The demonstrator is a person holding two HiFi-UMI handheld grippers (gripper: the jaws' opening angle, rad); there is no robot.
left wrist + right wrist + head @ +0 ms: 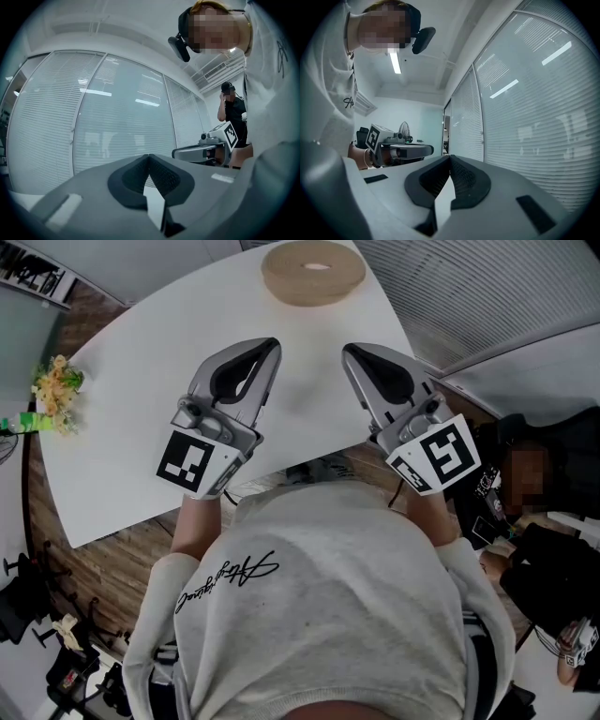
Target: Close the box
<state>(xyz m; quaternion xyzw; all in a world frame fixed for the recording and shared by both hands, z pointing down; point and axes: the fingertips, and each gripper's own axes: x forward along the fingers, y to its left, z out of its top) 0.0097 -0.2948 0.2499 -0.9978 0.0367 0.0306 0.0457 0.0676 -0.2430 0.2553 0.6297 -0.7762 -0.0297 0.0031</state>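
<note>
1. While both grippers hover short of it, the box (313,271), round and tan, sits at the far edge of the white surface (131,390). Nothing touches it, and the head view does not show whether it is closed.
2. Nearer the person, the left gripper (271,345) hangs over the middle of the surface, well apart from the box and pointing toward it. Its fingers (140,168) are pressed together with nothing between them.
3. Beside it, the right gripper (349,351) points the same way, with a gap between the two tools. Its fingers (459,173) are likewise pressed together on nothing.
4. Each gripper view shows the other gripper off to one side, held level, its marker cube toward the hand.
5. A bunch of yellow flowers (56,390) lies at the left edge of the surface, far from the box.
6. Below, the person's grey shirt (337,596) fills the near part of the head view, above a wooden floor (103,563).
7. At the right, another person in dark clothes (553,563) is partly in view.
8. Beyond both grippers stands a glass wall with blinds (117,117).
</note>
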